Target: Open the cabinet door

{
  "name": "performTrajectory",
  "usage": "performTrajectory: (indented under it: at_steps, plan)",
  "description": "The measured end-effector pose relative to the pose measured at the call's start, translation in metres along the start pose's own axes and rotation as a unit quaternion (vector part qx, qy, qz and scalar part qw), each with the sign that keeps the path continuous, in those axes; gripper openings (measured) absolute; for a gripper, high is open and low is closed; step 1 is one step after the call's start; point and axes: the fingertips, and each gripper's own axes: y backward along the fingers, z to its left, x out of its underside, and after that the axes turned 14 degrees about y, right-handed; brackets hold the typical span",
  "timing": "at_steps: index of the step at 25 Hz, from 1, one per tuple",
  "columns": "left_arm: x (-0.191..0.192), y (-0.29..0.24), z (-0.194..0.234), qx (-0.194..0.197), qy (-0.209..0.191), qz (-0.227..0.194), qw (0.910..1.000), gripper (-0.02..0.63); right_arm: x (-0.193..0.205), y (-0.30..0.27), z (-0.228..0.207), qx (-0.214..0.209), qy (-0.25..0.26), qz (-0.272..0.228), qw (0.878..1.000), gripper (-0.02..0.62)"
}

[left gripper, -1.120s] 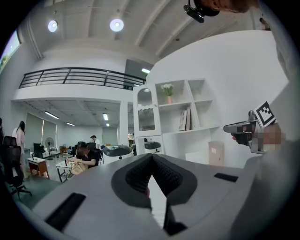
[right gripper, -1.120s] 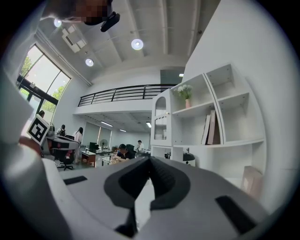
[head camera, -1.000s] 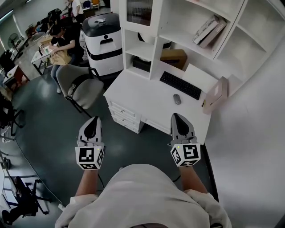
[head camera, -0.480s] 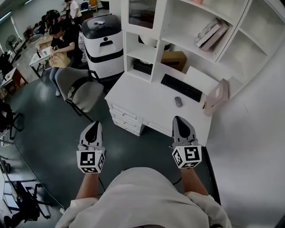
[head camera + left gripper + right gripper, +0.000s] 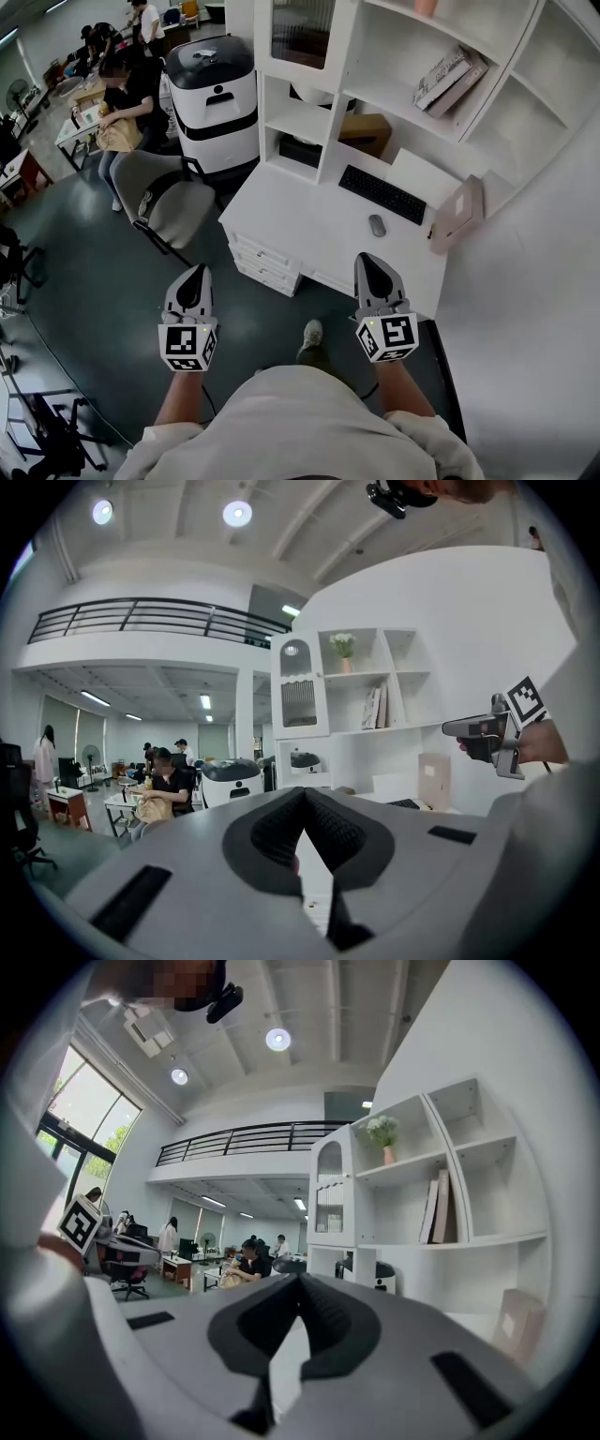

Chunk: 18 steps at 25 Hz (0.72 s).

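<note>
While their jaws press together empty, the grey left gripper (image 5: 196,274) and right gripper (image 5: 368,262) hover short of the white glass-paned cabinet door (image 5: 301,28).

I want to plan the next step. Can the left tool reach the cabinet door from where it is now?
Probably not yet. The left tool, shut and empty, hangs over the floor short of the desk, and the cabinet door stands above the desk's far side.
</note>
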Motion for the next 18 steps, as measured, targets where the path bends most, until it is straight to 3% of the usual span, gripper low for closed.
performTrajectory:
  at_steps: [18]
  plan:
    - [-0.022, -0.162, -0.019, -0.058, 0.005, -0.022, 0.998, -0.002, 0.043, -0.14, -0.113, -0.054, -0.007, -0.011, 0.998, 0.003]
